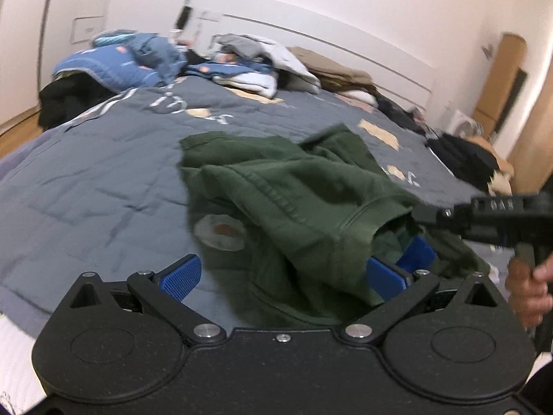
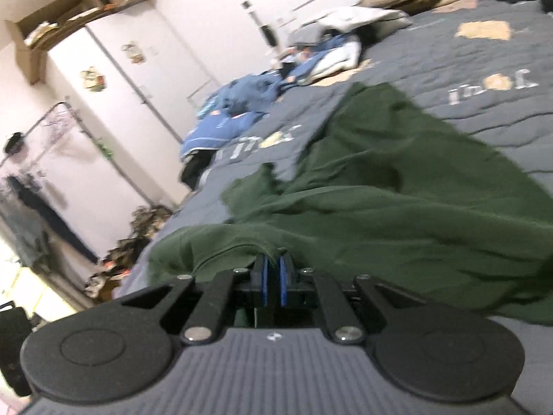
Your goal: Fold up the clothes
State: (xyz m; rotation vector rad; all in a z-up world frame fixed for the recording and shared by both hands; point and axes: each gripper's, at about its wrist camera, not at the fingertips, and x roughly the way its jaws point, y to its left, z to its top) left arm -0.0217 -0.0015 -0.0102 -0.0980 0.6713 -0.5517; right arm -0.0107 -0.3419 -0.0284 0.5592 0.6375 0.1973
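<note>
Grey bedspread (image 2: 466, 62), right tongs (image 2: 273, 269) pinching green garment (image 2: 397, 200)

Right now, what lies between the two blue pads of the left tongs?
In the left wrist view, the green garment drapes across the gap between the blue pads, bunched against the right-hand one; toward the other pad the grey quilt shows bare.

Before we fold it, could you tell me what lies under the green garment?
The green garment lies on the grey quilt; a round quilt print peeks out. Anything further underneath is covered.
</note>
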